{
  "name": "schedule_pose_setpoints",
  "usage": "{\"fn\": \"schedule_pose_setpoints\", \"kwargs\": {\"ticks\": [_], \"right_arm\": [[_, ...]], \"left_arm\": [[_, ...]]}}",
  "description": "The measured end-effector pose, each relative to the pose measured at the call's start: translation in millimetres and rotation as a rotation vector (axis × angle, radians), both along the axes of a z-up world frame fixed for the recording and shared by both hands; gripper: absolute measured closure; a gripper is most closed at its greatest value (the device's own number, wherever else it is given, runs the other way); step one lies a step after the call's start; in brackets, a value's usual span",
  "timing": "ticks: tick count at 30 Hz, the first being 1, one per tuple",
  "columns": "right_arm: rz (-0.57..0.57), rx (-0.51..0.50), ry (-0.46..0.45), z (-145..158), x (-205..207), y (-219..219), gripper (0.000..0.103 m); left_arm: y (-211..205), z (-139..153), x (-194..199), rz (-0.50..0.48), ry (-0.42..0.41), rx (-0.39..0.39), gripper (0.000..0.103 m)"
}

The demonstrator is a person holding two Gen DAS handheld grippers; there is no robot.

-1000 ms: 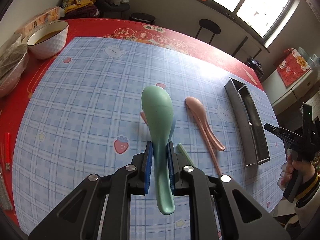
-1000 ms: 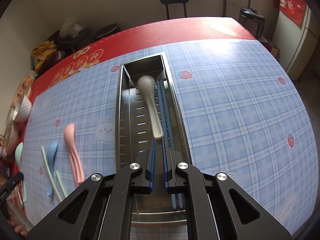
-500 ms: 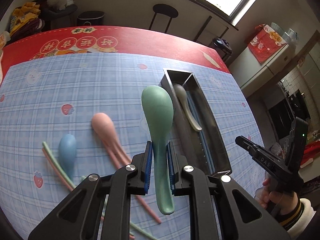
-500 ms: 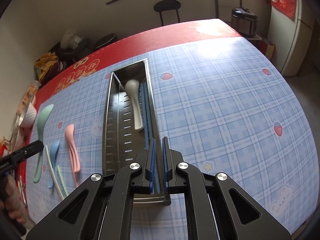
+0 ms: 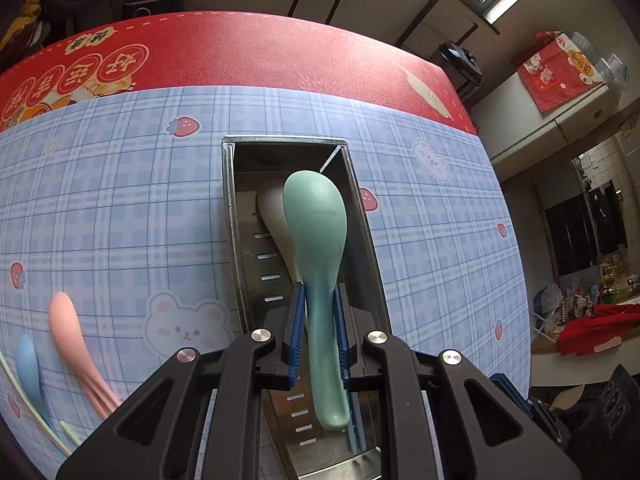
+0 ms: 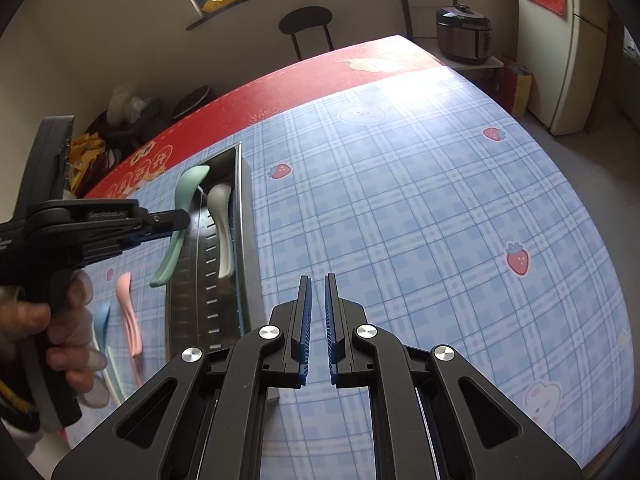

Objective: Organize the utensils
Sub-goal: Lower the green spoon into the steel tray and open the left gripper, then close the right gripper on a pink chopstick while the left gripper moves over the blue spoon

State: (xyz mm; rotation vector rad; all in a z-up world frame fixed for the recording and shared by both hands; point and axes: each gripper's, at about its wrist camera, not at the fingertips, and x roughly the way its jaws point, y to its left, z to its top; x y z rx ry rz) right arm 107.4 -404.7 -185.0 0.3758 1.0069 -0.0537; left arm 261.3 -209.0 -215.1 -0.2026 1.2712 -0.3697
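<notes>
My left gripper [image 5: 319, 292] is shut on a green spoon [image 5: 318, 232] and holds it above the long steel tray [image 5: 230, 216]. The tray holds a white spoon [image 5: 270, 208] and blue chopsticks. In the right wrist view the left gripper [image 6: 172, 220] holds the green spoon [image 6: 180, 208] over the tray [image 6: 250, 240] with the white spoon [image 6: 222, 216] inside. My right gripper [image 6: 316, 284] is empty, its jaws a narrow gap apart, over the tablecloth right of the tray. A pink spoon [image 5: 66, 328] and a blue spoon [image 5: 28, 364] lie to the left.
The table has a blue checked cloth [image 6: 420, 200] over a red cover [image 5: 240, 52]. A stool [image 6: 306, 26] and a rice cooker [image 6: 464, 34] stand beyond the far edge. Pale green chopsticks lie by the blue spoon [image 6: 100, 316].
My left gripper carried the green spoon right, from above the loose utensils to over the tray. My right gripper drew back from the tray and to its right.
</notes>
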Motion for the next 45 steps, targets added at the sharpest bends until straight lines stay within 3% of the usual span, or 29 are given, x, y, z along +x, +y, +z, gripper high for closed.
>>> {"fn": "schedule_pose_setpoints", "kwargs": {"ticks": [16, 24, 33, 38, 45], "right_arm": [[-0.038, 0.003, 0.029, -7, -7, -13, 0.095], [-0.035, 0.008, 0.028, -2, -8, -5, 0.095], [0.016, 0.028, 0.008, 9, -5, 31, 0.095], [0.067, 0.04, 0.007, 10, -4, 60, 0.095], [0.157, 0.035, 0.008, 10, -4, 106, 0.095]], "left_arm": [[-22, -30, 31, -0.018, 0.052, 0.059, 0.088], [-12, -9, 21, -0.056, 0.005, 0.037, 0.084], [42, 41, -23, -0.058, -0.154, 0.022, 0.079], [90, 57, -62, -0.036, -0.249, 0.081, 0.078], [163, 62, -112, 0.047, -0.295, 0.178, 0.074]]}}
